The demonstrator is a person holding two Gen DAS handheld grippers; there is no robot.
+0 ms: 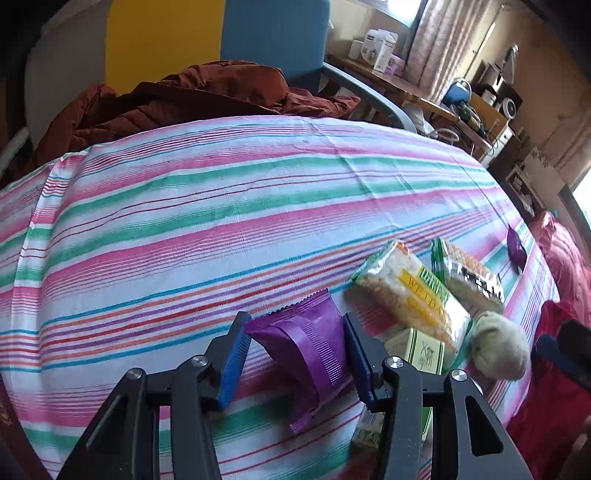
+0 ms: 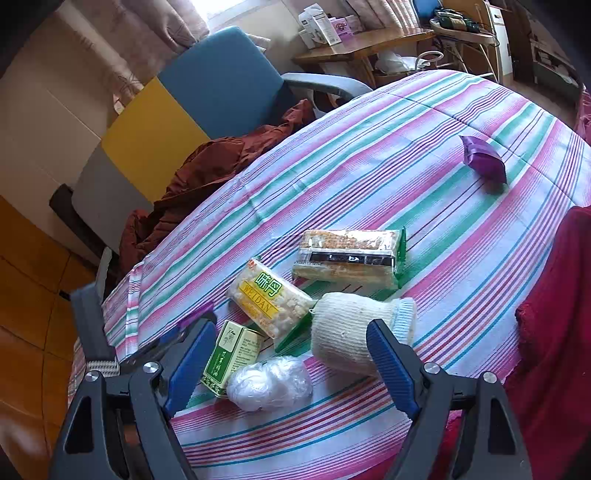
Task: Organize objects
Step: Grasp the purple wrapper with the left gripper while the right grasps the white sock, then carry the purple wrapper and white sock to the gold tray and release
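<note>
left wrist view, left gripper [image 1: 295, 354] pinching purple packet [image 1: 310, 347], right gripper [image 2: 291, 369] spread

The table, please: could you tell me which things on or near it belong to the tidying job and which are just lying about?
Job:
- purple packet in left gripper
- second purple packet
- two snack packs
- green box
- sock
- plastic wad

Lying about:
- brown jacket
- chair
- desk clutter

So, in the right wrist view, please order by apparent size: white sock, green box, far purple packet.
1. white sock
2. green box
3. far purple packet

The packet lies farthest from the camera, so its true size is unsure.
</note>
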